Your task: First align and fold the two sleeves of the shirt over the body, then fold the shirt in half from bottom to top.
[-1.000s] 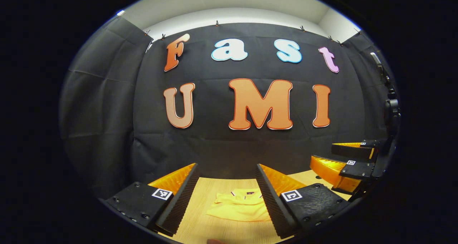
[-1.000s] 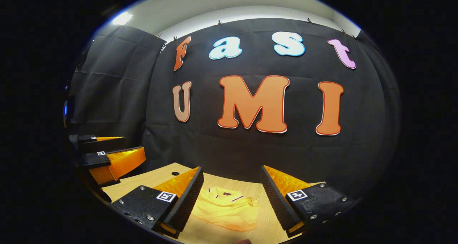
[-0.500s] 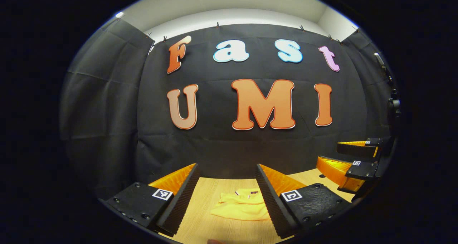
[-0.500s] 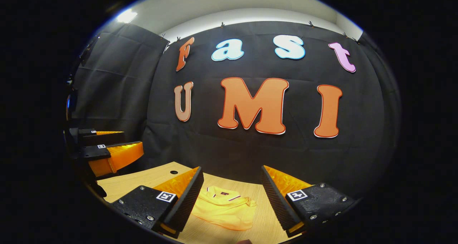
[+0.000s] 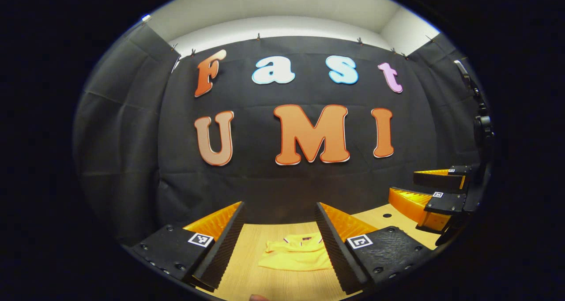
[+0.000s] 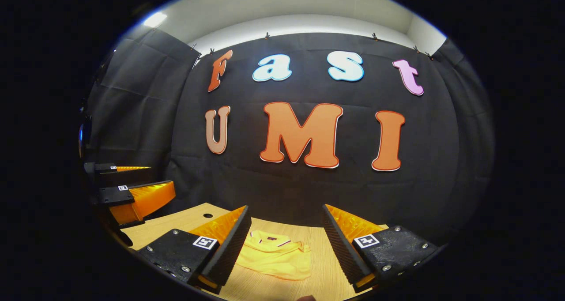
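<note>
In the left gripper view, we find the left gripper (image 5: 279, 241) raised above the table (image 5: 265, 283) with its jaws spread and nothing between them. The shirt (image 5: 295, 256) lies folded, collar toward the far edge, mid-table. The right gripper (image 5: 435, 190) hangs at the right, also spread.

In the right gripper view, the right gripper (image 6: 286, 243) is likewise parted and empty above the shirt (image 6: 276, 259), which reads as a compact bundle. We judge both folds complete; what remains is to withdraw, or neaten edges if required.
</note>
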### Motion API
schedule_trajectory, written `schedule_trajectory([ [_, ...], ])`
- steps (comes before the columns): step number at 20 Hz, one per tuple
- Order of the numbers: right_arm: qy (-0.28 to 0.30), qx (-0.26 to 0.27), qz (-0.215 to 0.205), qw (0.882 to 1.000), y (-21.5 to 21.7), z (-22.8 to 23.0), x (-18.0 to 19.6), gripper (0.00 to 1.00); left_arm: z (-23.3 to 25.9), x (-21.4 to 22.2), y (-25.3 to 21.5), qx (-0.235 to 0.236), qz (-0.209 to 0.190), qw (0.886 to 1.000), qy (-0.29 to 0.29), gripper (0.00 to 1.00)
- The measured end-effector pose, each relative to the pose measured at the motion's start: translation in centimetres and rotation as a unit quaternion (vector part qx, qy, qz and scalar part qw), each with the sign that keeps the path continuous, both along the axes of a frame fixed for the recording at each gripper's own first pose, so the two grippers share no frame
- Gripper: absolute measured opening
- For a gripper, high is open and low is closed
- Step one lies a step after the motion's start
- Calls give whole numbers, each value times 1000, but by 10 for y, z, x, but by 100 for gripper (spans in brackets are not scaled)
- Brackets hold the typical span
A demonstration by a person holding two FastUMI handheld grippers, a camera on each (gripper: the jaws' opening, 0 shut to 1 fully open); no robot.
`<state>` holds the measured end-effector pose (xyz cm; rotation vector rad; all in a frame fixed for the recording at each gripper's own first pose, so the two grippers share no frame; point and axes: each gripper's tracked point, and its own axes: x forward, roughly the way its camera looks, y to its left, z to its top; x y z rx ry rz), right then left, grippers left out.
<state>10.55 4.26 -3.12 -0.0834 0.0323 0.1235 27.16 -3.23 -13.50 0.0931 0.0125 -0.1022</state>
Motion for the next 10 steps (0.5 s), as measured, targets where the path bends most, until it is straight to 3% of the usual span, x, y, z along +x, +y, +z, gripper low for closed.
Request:
schedule_trajectory([
  [3, -6, -26, -25, 999, -7, 2, -8, 97, -9, -1, 2, 0, -19, 1000, 6, 91],
  [5, -13, -35, -41, 998, -12, 10, -16, 97, -14, -1, -1, 1, -35, 999, 8, 100],
  [10, 0, -24, -54, 998, -27, 12, -43, 98, -36, -7, -19, -6, -59, 998, 38, 100],
])
